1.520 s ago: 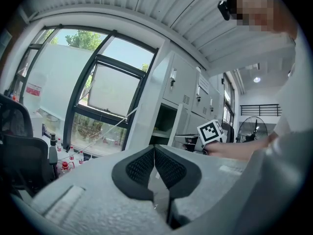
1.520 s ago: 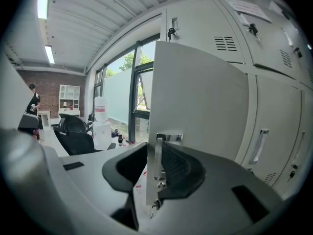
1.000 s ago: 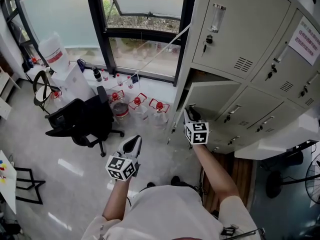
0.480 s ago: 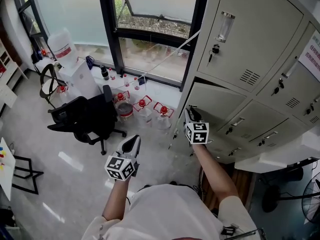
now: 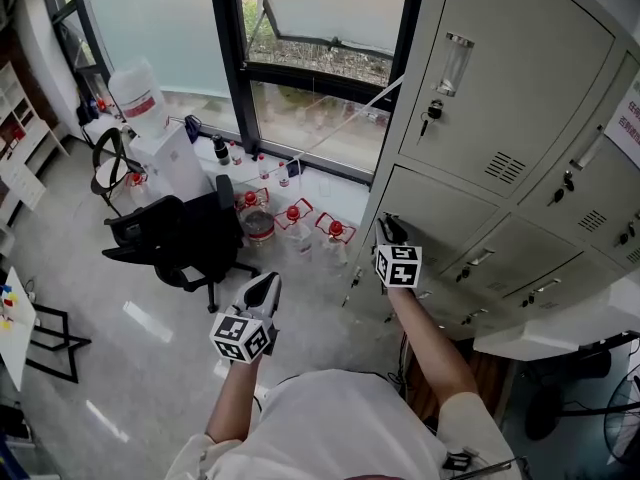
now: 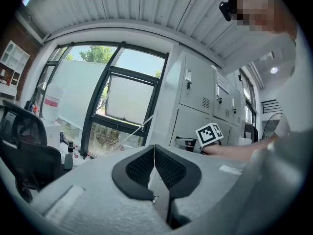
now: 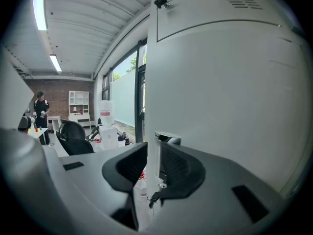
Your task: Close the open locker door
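Note:
The grey locker door (image 5: 440, 218), left one in the middle row, stands almost flush with the locker bank. My right gripper (image 5: 388, 230) is at its left free edge, just by the chrome handle (image 7: 167, 139). In the right gripper view the door edge (image 7: 153, 131) runs between the jaws and both pads rest against it, so the right gripper (image 7: 153, 153) is shut on the door edge. My left gripper (image 5: 262, 290) hangs over the floor, away from the lockers, shut on nothing, pads touching (image 6: 154, 148). Its view shows the right gripper's marker cube (image 6: 210, 133) against the lockers.
A black office chair (image 5: 185, 238) stands to the left on the pale floor. Red-capped water bottles (image 5: 292, 218) line the window wall, with a water jug on a dispenser (image 5: 140, 103) further left. Other locker doors are closed. A person (image 7: 41, 109) stands far off.
The locker door has swung from partly open to nearly flush with the bank, the right gripper staying on its edge. The left gripper has hardly moved.

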`<state>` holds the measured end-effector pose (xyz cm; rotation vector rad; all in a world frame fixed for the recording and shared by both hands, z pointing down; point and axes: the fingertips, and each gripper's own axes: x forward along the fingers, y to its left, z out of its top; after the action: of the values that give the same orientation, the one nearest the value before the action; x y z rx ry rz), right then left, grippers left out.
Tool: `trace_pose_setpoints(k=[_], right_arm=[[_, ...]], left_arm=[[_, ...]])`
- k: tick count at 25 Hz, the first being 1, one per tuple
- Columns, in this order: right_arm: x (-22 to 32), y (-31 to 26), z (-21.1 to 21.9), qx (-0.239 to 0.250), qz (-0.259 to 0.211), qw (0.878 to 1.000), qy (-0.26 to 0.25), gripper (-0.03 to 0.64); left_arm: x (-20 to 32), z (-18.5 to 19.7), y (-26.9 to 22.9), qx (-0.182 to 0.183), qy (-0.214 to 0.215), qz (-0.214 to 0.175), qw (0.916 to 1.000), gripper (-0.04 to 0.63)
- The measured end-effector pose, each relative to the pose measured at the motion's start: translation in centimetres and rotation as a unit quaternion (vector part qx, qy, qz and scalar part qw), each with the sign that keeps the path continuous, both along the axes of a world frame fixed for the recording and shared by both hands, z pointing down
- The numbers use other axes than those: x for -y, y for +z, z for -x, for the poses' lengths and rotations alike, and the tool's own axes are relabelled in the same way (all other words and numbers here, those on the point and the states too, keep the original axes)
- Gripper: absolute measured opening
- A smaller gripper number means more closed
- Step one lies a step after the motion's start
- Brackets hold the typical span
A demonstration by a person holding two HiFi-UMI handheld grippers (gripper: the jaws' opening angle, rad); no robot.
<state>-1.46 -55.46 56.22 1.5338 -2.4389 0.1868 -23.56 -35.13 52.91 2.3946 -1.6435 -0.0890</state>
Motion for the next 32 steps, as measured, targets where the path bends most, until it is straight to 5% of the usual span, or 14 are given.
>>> trace_pose_setpoints(k=[32], right_arm=[[-0.8,-0.5,-0.8,0.011,0.0,1.0,-0.019,0.091]], left_arm=[[0.0,-0.8,0.8,0.003,0.008,0.022,0.9997,0.015]])
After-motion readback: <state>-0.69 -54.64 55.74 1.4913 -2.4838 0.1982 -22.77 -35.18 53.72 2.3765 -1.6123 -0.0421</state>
